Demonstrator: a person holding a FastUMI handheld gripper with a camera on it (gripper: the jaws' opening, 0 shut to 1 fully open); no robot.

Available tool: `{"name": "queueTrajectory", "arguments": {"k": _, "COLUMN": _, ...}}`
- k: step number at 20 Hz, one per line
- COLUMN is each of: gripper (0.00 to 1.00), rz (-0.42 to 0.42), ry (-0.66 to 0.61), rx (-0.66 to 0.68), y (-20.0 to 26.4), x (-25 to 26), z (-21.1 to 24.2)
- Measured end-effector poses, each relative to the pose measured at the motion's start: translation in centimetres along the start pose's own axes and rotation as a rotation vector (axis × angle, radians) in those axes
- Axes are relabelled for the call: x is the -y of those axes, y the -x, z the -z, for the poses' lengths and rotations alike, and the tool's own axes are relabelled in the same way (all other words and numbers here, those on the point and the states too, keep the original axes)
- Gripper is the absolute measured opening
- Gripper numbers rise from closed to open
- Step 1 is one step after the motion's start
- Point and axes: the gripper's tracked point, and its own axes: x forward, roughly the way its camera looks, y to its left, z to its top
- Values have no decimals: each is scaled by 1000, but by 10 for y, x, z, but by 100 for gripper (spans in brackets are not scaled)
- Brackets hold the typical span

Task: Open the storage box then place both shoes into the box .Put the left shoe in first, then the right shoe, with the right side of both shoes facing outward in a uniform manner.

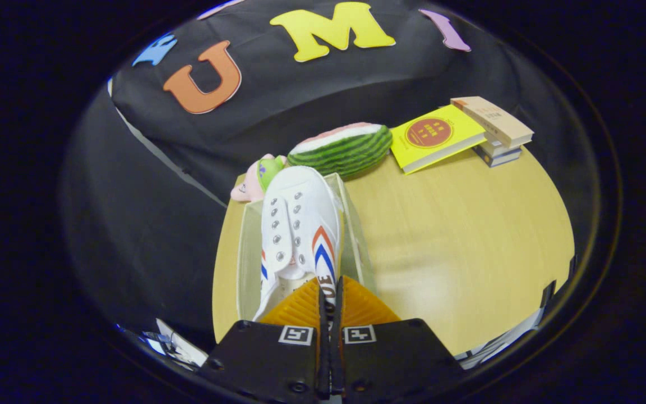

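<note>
A white sneaker [299,224] with red and blue stripes and metal eyelets hangs toe away from me, over the open clear storage box [247,247]. My gripper [330,297] is shut on the sneaker's heel edge, with both fingers [300,308] pressed together on the white rim. The shoe's striped side faces right. The box stands on the wooden table [457,235], just ahead of the fingers, and the shoe hides most of its inside. I cannot tell whether another shoe lies under it.
Beyond the box lie a watermelon-shaped plush [342,148] and a pink and green plush toy [255,179]. A yellow book [435,137] and a small stack of books [497,129] sit at the far right of the table. Black cloth hangs behind.
</note>
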Motion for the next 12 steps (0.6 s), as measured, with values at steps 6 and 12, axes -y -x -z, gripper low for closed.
{"name": "queueTrajectory", "arguments": {"k": 6, "gripper": 7, "rz": 20, "ry": 8, "rx": 44, "y": -14, "x": -4, "z": 8}}
{"name": "queueTrajectory", "arguments": {"k": 12, "gripper": 9, "rz": 48, "ry": 42, "rx": 116, "y": -37, "x": 3, "z": 13}}
